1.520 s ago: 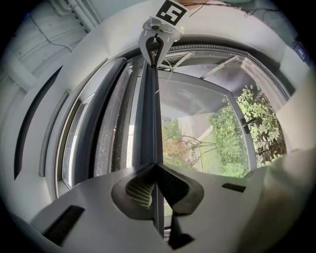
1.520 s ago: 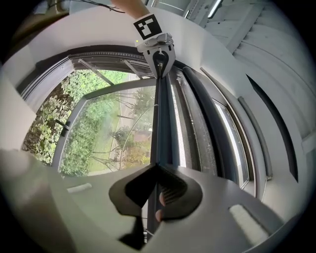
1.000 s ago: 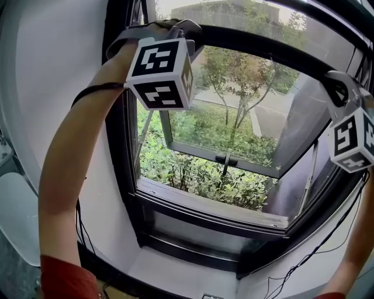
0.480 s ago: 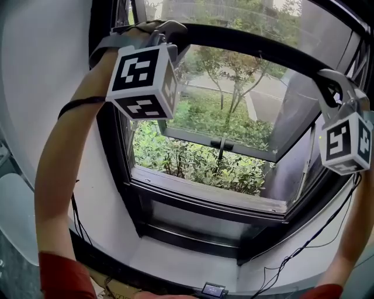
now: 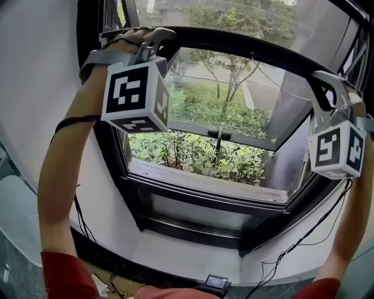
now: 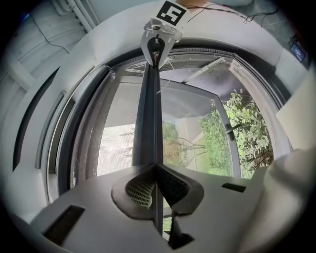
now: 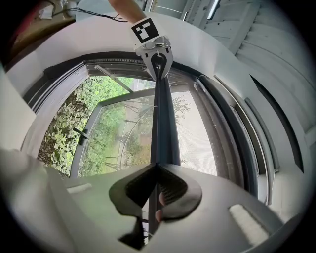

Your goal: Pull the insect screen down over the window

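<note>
The insect screen's dark pull bar [image 5: 245, 49] spans the window top, with grey mesh [image 5: 251, 17] above it. My left gripper [image 5: 160, 40] is shut on the bar's left end and my right gripper [image 5: 320, 87] is shut on its right end. In the left gripper view the jaws [image 6: 155, 170] are closed on the bar [image 6: 148, 113], which runs away to the right gripper [image 6: 159, 37]. The right gripper view mirrors this: the jaws [image 7: 157, 170] clamp the bar [image 7: 163, 118], the left gripper [image 7: 156, 52] is at its far end, and mesh [image 7: 197, 138] lies beside it.
Below the bar the window sash [image 5: 234, 137] stands pushed outward over green bushes [image 5: 193, 155], its handle [image 5: 222, 135] at mid-frame. The dark sill [image 5: 204, 193] and white ledge [image 5: 187, 257] lie under it. Cables [image 5: 292, 251] trail at right. A small device [image 5: 216, 282] sits at the bottom.
Both grippers have come down with the bar still clamped. The gap between the bar and the sill has shrunk.
</note>
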A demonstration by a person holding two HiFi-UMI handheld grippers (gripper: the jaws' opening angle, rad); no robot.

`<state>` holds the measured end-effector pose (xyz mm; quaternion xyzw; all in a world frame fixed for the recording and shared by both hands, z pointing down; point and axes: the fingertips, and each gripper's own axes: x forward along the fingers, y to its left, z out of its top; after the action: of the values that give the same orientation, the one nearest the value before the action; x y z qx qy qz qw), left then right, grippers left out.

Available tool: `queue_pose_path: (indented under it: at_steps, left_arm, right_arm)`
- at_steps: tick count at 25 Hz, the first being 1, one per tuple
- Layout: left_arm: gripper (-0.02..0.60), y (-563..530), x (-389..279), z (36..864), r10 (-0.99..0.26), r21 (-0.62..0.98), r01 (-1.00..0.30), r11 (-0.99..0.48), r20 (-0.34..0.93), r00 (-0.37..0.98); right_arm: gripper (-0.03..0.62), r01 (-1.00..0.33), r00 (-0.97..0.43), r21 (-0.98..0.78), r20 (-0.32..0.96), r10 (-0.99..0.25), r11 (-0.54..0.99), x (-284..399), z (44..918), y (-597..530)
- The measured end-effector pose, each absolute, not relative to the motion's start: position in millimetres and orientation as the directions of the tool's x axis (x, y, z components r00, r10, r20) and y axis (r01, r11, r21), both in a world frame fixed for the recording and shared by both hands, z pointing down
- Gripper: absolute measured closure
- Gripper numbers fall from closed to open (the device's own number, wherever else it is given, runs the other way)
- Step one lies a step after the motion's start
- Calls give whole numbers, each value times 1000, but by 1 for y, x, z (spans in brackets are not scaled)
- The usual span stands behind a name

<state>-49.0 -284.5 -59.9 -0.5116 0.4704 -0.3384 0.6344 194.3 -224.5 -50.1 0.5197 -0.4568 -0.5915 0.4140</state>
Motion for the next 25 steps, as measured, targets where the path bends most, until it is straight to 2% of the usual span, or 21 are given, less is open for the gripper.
queue_pose_path:
  at_steps: [25]
  left_arm:
    - [561,-279,-56,47,-929,-987,-51,154,-163,333]
  right_arm:
    - [568,-51,-129,987,-155,-979,-149,188,53,-220]
